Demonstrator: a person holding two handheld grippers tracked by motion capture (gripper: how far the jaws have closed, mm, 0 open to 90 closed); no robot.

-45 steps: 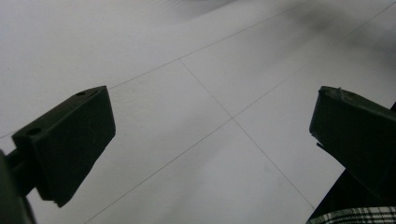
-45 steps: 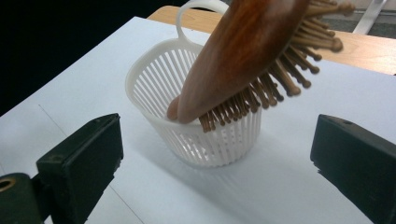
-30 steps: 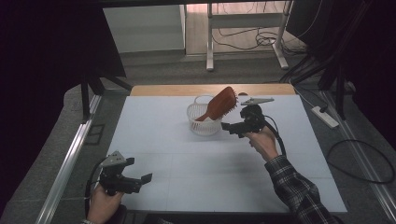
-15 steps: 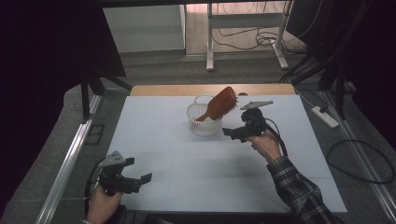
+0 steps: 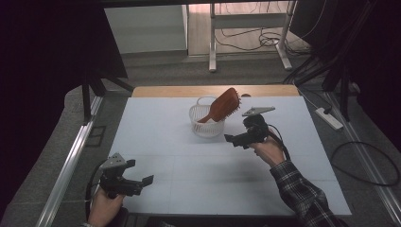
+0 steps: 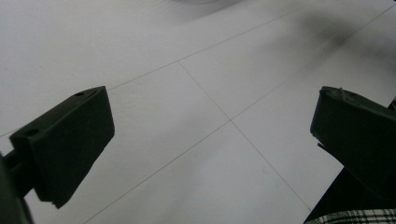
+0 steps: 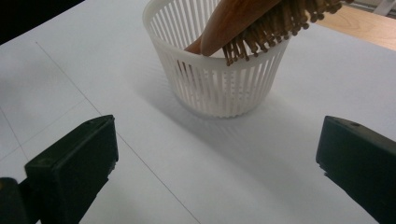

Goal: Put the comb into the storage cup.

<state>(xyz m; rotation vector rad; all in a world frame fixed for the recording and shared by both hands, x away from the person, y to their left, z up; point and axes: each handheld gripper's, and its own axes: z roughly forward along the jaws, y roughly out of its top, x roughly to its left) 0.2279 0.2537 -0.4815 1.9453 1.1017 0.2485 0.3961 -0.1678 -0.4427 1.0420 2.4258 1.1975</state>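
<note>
White table (image 5: 189, 156); no writing readable; left tool (image 5: 142, 182), right tool (image 5: 232, 140) both wide.

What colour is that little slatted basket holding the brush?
White; the basket shows best in the right gripper view.

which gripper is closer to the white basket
Right. The right gripper is just beside the basket, on its near right, fingers open and apart from it. The left gripper sits far back at the table's near left edge, also open.
</note>
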